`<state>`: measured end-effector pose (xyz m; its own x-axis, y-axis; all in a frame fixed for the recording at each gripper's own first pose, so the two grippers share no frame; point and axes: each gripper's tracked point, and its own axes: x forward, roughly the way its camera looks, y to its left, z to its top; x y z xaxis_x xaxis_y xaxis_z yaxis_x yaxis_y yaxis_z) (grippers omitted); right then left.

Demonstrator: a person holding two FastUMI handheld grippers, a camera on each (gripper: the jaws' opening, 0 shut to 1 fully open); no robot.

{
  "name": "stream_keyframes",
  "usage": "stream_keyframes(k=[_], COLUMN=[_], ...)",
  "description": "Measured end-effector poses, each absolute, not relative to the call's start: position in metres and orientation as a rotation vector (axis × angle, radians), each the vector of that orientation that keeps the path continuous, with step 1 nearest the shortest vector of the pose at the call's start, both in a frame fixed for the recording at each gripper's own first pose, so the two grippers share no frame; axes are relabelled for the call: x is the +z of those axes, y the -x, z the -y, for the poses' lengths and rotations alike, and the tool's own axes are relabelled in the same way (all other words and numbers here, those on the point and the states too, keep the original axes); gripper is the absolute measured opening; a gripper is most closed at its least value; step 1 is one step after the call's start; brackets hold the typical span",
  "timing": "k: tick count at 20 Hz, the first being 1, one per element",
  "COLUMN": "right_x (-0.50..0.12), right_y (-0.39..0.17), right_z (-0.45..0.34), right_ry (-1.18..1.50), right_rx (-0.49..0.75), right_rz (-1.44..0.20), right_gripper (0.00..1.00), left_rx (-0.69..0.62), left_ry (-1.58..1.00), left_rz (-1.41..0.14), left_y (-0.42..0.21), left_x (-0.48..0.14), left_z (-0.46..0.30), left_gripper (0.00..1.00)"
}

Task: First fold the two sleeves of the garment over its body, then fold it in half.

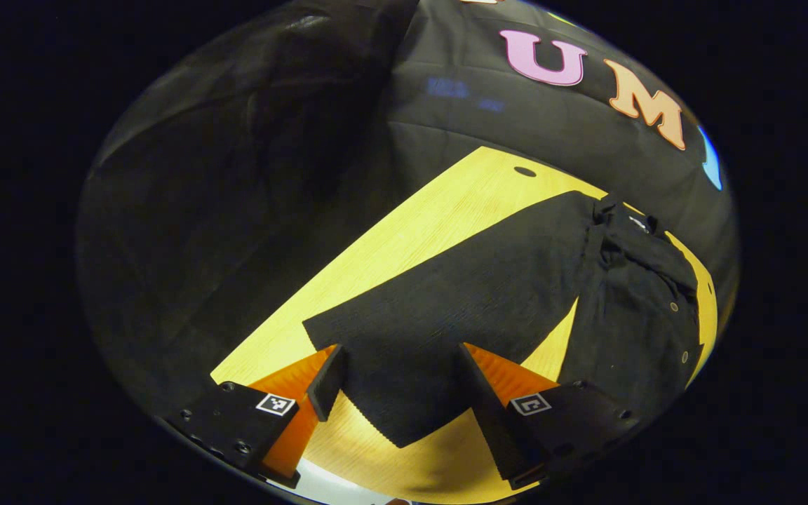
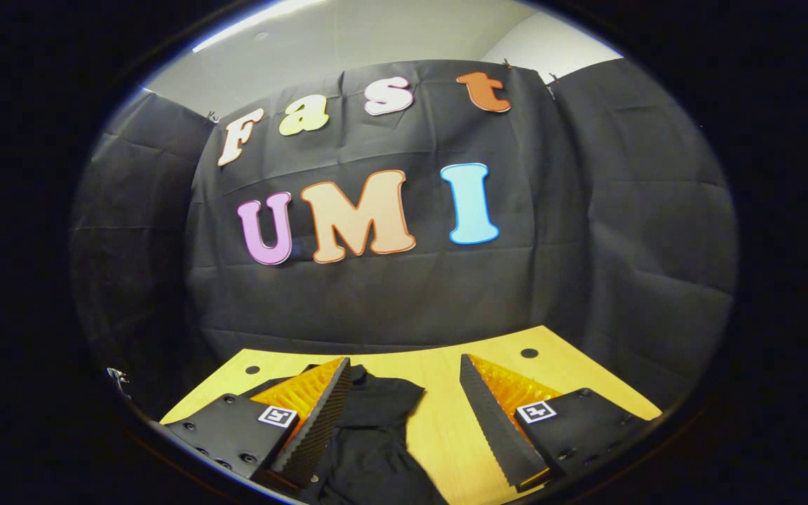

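Soft black shirt (image 1: 509,294) spread on the yellow wooden table (image 1: 418,231), one long sleeve (image 1: 404,351) stretched toward your left gripper (image 1: 400,382).

The shirt looks light, limp and ribbed, so it should drape and drag rather than hold a shape; pinch the sleeve near its cuff, at the table's near edge, where it lies flat and single-layered. Your left gripper hangs with its jaws apart, straddling the sleeve without pressing it. The body, with small buttons, bunches near the table's far right corner in the left gripper view. Your right gripper (image 2: 404,414) is also spread wide, holding nothing, above a crumpled part of the shirt (image 2: 376,428). The table looks smooth, with small round holes (image 2: 529,353) near its far corners, so cloth may slide. Black cloth walls close the booth.
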<state>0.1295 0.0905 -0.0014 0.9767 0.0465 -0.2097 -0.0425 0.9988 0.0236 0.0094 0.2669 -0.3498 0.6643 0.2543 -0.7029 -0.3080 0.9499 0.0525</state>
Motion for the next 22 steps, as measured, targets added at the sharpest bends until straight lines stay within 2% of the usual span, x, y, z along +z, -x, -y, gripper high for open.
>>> stream_keyframes(k=[3,4,5,8,10,12,14,15,17,21,22], right_x=[-0.009,-0.011,-0.012,-0.016,-0.015,-0.013,-0.008,-0.007,-0.004,-0.002,-0.004], right_y=[-0.124,-0.124,-0.124,-0.122,-0.122,-0.119,-0.115,-0.112,-0.106,-0.092,-0.088], right_z=[-0.079,-0.077,-0.077,-0.080,-0.081,-0.079,-0.072,-0.065,-0.052,-0.027,-0.021], right_ry=[-0.029,-0.037,-0.040,-0.021,-0.016,-0.042,-0.059,-0.057,-0.061,-0.071,-0.071], right_rx=[0.026,0.025,0.026,0.043,0.050,0.051,0.046,0.034,0.015,-0.019,-0.026], right_rz=[-0.240,-0.245,-0.248,-0.258,-0.258,-0.260,-0.252,-0.249,-0.250,-0.253,-0.257], right_gripper=[0.97,0.94,0.98,0.98,0.97,0.98,0.94,0.96,0.98,0.97,0.97], left_rx=[0.292,0.292,0.295,0.299,0.295,0.305,0.329,0.346,0.376,0.363,0.360], left_ry=[-0.009,-0.016,-0.008,0.017,0.010,0.012,0.015,0.018,0.023,-0.014,-0.021], left_rz=[-0.784,-0.789,-0.791,-0.780,-0.787,-0.791,-0.777,-0.772,-0.760,-0.784,-0.788], left_y=[-0.005,-0.005,-0.003,-0.002,-0.004,-0.005,-0.007,-0.008,-0.009,-0.007,-0.010], left_x=[-0.347,-0.353,-0.352,-0.350,-0.349,-0.353,-0.353,-0.355,-0.355,-0.356,-0.357], left_z=[-0.264,-0.267,-0.266,-0.264,-0.262,-0.253,-0.249,-0.248,-0.247,-0.243,-0.242], left_gripper=[0.95,0.96,0.95,0.95,0.92,0.72,0.46,0.33,0.21,0.02,0.00])
